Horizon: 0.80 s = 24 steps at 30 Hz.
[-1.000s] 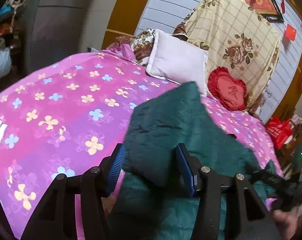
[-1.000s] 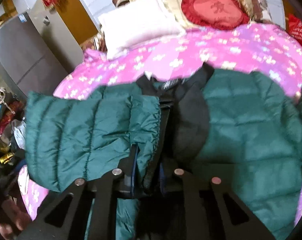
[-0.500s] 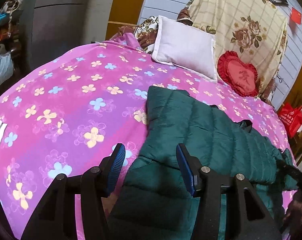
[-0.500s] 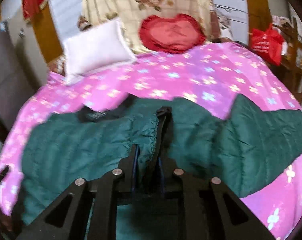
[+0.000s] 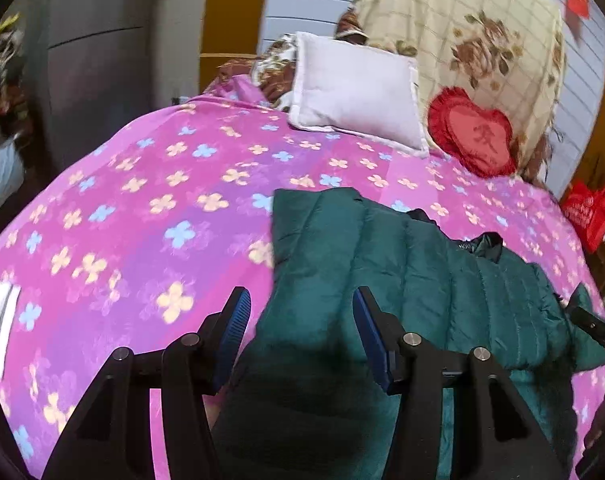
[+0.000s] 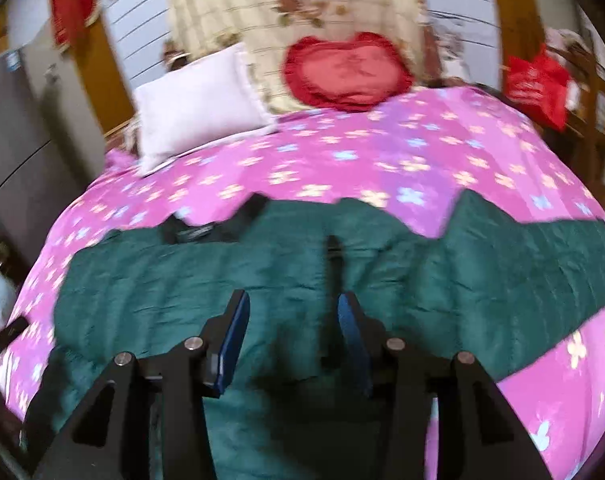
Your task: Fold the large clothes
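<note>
- Bed [image 5: 114, 216]: covered by a pink-purple spread with a flower print; fills most of both views.
- Jacket [image 6: 262, 280]: dark green, quilted; lies on the near half of the bed. In the right wrist view it spreads from the left edge of the bed to the right, with one sleeve [image 6: 542, 256] reaching out to the far right. Its black collar [image 6: 218, 228] lies at the far edge, left of centre. A black zipper strip [image 6: 334, 256] runs from the middle of the jacket towards the right tool.
- In the left wrist view a folded panel of the jacket lies across the body, its far corner pointing towards the pillow.
- Drape [image 5: 474, 36]: cream, rose print; hangs at the head of the bed.
- Pillow [image 5: 358, 92]: white; leans at the far end of the bed, left of the cushion.
- Cushion [image 5: 474, 132]: red, heart-shaped; rests against the drape, just beside the pillow.
- Bag [image 6: 538, 84]: red; stands off the far right corner of the bed.
- Left tool [image 5: 300, 312]: jaws at a medium gap; jacket fabric lies between them. Whether the pads press on the fabric cannot be told.
- Right tool [image 6: 292, 316]: jaws opening; pads stand apart above the jacket, with the zipper strip just inside the right pad. No fabric is gripped.
</note>
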Tool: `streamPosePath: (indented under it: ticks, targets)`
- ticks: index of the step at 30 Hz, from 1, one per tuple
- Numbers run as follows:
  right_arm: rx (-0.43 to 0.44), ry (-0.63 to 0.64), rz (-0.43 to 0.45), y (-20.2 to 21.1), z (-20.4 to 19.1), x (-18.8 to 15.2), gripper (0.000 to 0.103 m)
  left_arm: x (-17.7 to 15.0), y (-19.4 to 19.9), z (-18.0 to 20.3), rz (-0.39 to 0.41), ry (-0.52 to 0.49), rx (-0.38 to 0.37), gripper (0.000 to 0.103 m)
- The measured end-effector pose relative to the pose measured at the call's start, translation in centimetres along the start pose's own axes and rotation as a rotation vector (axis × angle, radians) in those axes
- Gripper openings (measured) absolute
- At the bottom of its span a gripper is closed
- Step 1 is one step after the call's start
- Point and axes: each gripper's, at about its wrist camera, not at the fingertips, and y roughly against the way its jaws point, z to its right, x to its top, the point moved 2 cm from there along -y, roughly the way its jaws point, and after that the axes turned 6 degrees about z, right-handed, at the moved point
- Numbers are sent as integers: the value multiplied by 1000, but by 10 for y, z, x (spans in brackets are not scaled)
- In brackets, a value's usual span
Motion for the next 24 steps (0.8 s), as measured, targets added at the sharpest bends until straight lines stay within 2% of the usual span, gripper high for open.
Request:
streamPosePath:
  ticks: [4,9,12,14,17,19,24]
  targets:
    - [67,48,-58,-26,-35,-3,49,-4,-22,11,-24,-45,13,34]
    - [0,165,-102,-70,-62,-11,49,-16,-51,15,-92,-62,20,34]
    - [-84,226,-112,-94,-57,-16,49,-18,-56,19,-87,-78,27,37]
    - [-88,212,-110,-103,-48,-16,48,-20,-58,23,-85,-91,33,40]
    - [-96,170,-102,-111,-40,-12,49,-23,-60,25,-83,-110,50,40]
    - [-115,187,-104,-112,-43,-11,49,-23,-60,25,-83,-113,54,41]
    - [-86,169,-108,-84,-45,-10,51,-22,-60,23,-85,-103,55,41]
